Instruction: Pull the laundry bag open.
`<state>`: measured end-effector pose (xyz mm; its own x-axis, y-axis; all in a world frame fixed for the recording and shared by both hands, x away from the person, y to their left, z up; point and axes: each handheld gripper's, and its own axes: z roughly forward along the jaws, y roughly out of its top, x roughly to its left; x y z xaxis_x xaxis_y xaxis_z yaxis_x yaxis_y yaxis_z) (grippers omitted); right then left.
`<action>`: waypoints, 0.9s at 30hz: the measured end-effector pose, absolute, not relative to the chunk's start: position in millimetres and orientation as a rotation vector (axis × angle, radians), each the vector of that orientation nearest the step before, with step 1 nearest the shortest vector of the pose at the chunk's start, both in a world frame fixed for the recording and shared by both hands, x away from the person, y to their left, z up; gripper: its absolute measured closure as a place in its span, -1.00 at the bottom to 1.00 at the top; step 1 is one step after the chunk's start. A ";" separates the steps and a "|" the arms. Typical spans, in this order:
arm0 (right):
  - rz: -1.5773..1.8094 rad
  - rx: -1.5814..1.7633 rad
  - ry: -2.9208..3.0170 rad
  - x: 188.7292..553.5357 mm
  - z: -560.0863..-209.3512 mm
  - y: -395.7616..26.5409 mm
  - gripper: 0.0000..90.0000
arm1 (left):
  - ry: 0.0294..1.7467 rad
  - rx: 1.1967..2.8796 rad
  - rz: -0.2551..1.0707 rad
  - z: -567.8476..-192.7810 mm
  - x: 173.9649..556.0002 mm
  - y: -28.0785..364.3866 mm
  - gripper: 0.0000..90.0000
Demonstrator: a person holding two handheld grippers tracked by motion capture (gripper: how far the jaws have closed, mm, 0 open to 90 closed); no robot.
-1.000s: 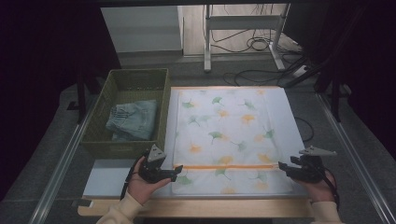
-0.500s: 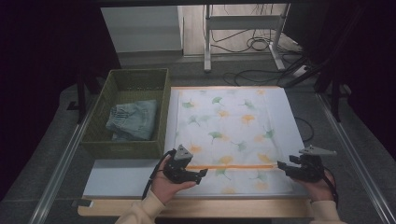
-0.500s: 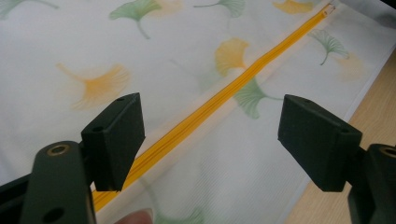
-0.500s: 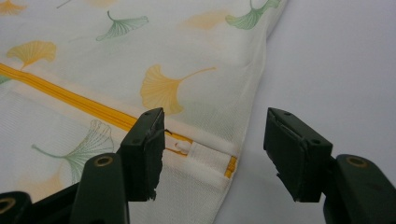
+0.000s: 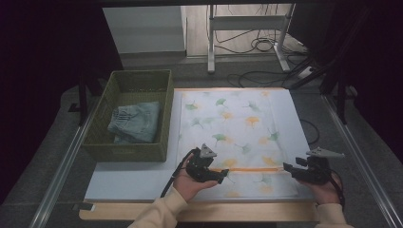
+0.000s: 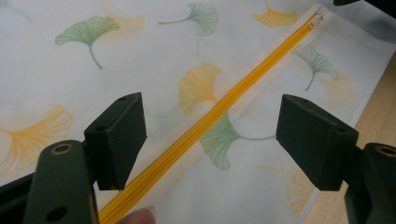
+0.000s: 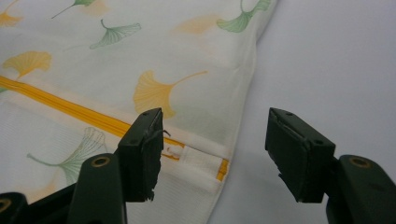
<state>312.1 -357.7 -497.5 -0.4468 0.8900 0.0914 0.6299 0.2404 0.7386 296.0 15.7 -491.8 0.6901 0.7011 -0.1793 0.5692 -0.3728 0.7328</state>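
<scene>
A white fabric cover (image 5: pixel 237 118) printed with green and orange ginkgo leaves lies flat on a white mat. An orange zipper (image 5: pixel 256 169) runs across it near the front edge. My left gripper (image 5: pixel 222 177) hovers over the zipper's left part, open, and the zipper (image 6: pixel 205 126) passes diagonally between its jaws. A fingertip (image 6: pixel 140 215) rests by the zipper at that view's bottom edge. My right gripper (image 5: pixel 288 167) stands open at the cover's right edge. The zipper's end (image 7: pixel 220 171) and pull (image 7: pixel 170 147) lie between its jaws (image 7: pixel 217 135).
A green woven basket (image 5: pixel 138 73) stands left of the cover with folded denim (image 5: pixel 135 121) inside. The white mat (image 5: pixel 128 178) lies on a wooden-edged table (image 5: pixel 247 212). Cables and a metal stand (image 5: pixel 247 42) sit on the floor beyond.
My left gripper has moved right along the zipper, from the cover's left edge to about a third of the way across. The right gripper has stayed in place.
</scene>
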 end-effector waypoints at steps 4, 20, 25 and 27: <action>1.040 1.407 2.151 312.4 -498.2 -359.2 -0.18 | 0.961 2.096 0.194 -488.8 297.8 9.1 -0.45; 1.035 1.381 2.120 319.9 -496.4 -357.1 -0.19 | 0.935 2.095 0.136 -487.4 309.9 -25.0 -0.43; 1.016 1.382 2.127 320.4 -498.0 -359.2 -0.19 | 0.940 2.086 0.116 -489.5 311.2 -32.0 -0.41; 1.022 1.387 2.117 320.6 -496.6 -361.5 -0.19 | 0.938 2.082 0.109 -490.4 311.5 -36.7 -0.41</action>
